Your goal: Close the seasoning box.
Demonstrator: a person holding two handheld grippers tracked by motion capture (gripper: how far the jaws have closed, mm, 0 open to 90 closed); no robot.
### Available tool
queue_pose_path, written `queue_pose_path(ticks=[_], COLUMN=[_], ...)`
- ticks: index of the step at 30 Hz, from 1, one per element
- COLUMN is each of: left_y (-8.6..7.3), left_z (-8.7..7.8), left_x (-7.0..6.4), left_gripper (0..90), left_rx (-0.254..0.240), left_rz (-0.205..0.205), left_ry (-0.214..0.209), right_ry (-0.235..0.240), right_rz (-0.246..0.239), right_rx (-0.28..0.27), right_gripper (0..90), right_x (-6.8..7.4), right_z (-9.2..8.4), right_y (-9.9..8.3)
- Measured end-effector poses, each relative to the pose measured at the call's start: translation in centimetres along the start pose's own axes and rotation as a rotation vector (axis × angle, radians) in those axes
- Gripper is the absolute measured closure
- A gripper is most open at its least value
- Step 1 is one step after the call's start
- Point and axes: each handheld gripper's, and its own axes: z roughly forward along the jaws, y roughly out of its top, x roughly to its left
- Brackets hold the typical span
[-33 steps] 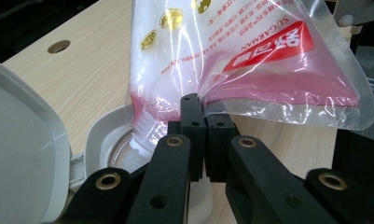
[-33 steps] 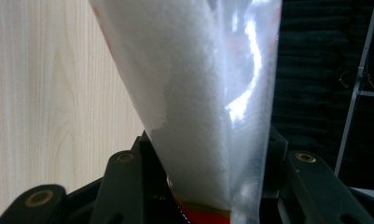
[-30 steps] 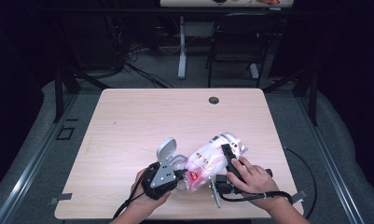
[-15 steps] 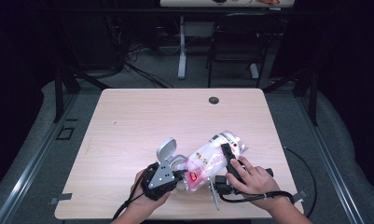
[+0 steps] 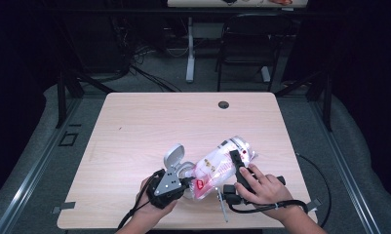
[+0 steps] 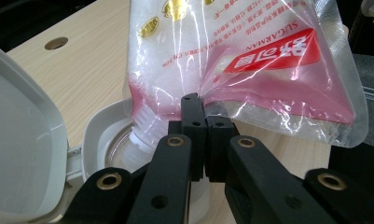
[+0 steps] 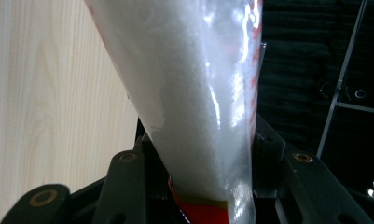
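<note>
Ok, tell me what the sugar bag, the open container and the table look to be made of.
Sugar bag: clear glossy plastic film, judging by its glare, creases and the white grains visible inside. Container: looks like a clear body with a white matte plastic rim and hinged lid. Table: pale wood-grain top, probably laminate.

Light wooden table [image 5: 149, 122] on grey floor [image 5: 32, 146], black chair [image 5: 246, 44] and white desk leg [image 5: 189, 48] behind, backdrop dark.

Jaws pinch sugar pouch [image 6: 250, 60] edge; spout over open white container [image 6: 98, 140].
</note>
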Motion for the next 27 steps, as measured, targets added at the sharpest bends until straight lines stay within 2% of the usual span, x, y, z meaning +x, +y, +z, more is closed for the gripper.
queue_pose_path(ticks=[11,14,20,24,27], left_y=[0.1,0.2,0.2,0.3,0.3], left_z=[-0.2,-0.2,-0.2,-0.3,-0.3], left_x=[-0.2,-0.2,-0.2,-0.2,-0.2], left_gripper=[89.5,89.4,89.4,89.4,89.3], left_rx=[-0.011,-0.014,-0.025,-0.024,-0.030], left_rz=[-0.009,-0.008,-0.015,-0.012,-0.012], left_ry=[-0.006,-0.006,-0.009,-0.008,-0.005], right_ry=[-0.003,-0.007,-0.010,-0.007,-0.006], right_rz=[0.008,-0.010,-0.008,-0.024,-0.016], right_rx=[-0.009,0.002,-0.017,0.000,-0.009], right_gripper=[59.7,60.0,60.7,61.3,61.7], right_x=[-0.5,-0.8,-1.1,-1.4,-1.5], right_z=[-0.3,-0.5,-0.4,-0.6,-0.5], right_y=[0.0,0.0,0.0,0.1,0.1])
